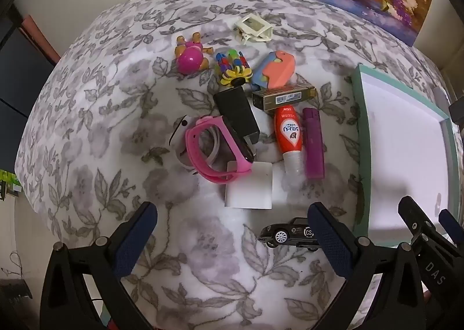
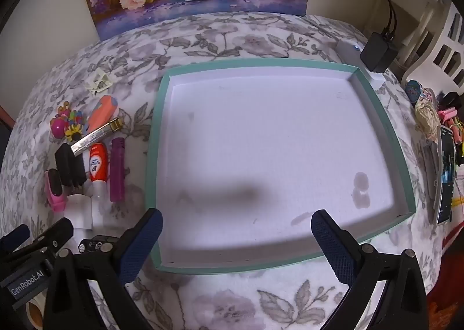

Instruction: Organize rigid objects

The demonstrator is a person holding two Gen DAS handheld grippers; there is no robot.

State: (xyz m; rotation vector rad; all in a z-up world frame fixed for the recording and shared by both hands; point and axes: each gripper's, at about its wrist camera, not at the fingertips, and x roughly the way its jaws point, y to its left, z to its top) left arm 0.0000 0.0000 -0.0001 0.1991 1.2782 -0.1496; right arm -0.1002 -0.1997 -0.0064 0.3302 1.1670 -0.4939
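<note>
Both claws are hanging spread wide, pinching nothing: the left claw (image 1: 232, 231) over the toy car (image 1: 285, 233), the right claw (image 2: 236, 235) over the tray (image 2: 150, 156).

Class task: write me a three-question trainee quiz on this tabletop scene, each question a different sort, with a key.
1. True or false: the teal-rimmed tray already holds some of the objects.
2. Multiple choice: what lies directly beside the purple lighter? A) toy car B) red-and-white tube C) pink ball toy
3. Fill in: the left gripper and the right gripper both have their jaws ____.

Key: 1 false, it is bare; 2 B, the red-and-white tube; 3 open, holding nothing.
</note>
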